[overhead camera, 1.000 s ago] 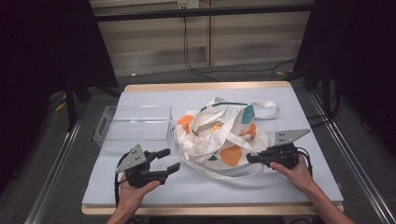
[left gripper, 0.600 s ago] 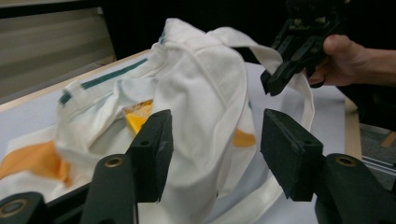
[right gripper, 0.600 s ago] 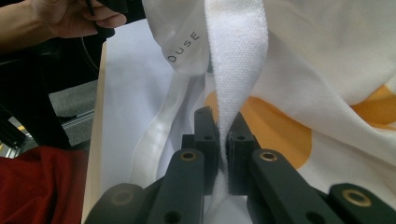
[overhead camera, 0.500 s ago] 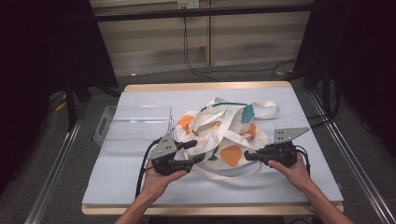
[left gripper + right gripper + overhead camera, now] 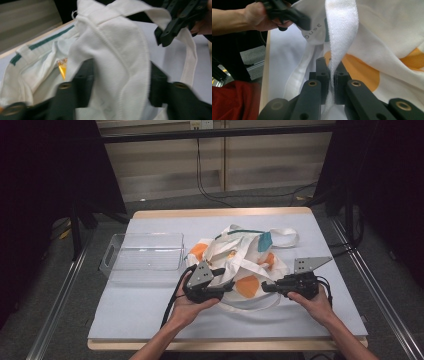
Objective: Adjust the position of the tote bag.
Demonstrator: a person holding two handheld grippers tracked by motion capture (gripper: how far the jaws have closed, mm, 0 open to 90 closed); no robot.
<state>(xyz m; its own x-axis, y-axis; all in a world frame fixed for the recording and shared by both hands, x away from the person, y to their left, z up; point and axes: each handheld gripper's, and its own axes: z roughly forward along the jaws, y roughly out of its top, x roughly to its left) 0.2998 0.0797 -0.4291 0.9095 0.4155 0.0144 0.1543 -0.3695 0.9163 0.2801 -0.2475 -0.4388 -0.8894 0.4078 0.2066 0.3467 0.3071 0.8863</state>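
A white tote bag (image 5: 240, 260) with orange spots and teal trim lies crumpled mid-table. My left gripper (image 5: 222, 279) is at the bag's near-left side. In the left gripper view a thick fold of the bag (image 5: 117, 50) fills the gap of the left gripper (image 5: 121, 75); its jaws have just been closing around the fold and still stand wide apart. My right gripper (image 5: 265, 287) is at the bag's near-right side. In the right gripper view the right gripper (image 5: 331, 82) is shut on the white strap (image 5: 342, 30), which rises straight up out of the jaws.
A clear plastic tray (image 5: 142, 252) stands on the left half of the pale blue table (image 5: 150, 310). The bag's other strap loop (image 5: 285, 237) trails to the back right. Something red (image 5: 234, 100) sits below the table's edge in the right gripper view.
My left gripper has moved right from the table's front left to the bag, and its jaws now straddle a fold of cloth. The right gripper has kept still, holding the strap.
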